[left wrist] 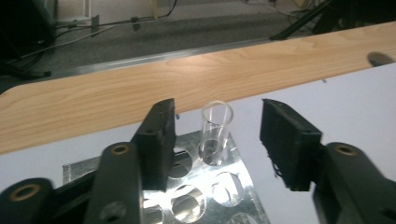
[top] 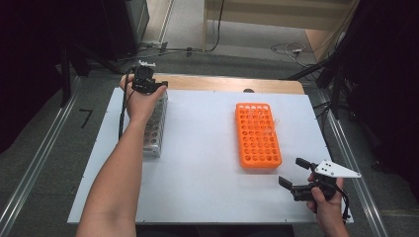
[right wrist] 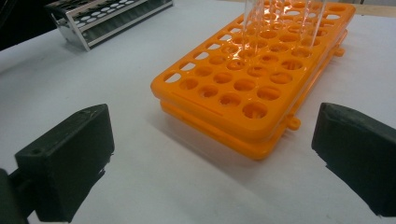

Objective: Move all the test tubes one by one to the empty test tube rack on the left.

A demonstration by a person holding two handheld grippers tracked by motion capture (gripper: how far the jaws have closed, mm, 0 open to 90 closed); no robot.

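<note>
Left hand-held gripper (left wrist: 217, 140) stands open around one clear tube (left wrist: 215, 132) in the metal rack (left wrist: 243, 186), untouched; right hand-held gripper (right wrist: 212, 161) gapes empty near one orange rack (right wrist: 243, 84).

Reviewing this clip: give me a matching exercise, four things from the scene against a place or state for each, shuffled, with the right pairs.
Things:
1. clear tube
2. orange rack
3. metal rack
4. right gripper

States:
A. lies at the table's left side
B. open, above the table's near right corner
C. stands in a corner hole, between open jaws
D. holds clear tubes at its far end

Pairs: 1-C, 2-D, 3-A, 4-B
</note>
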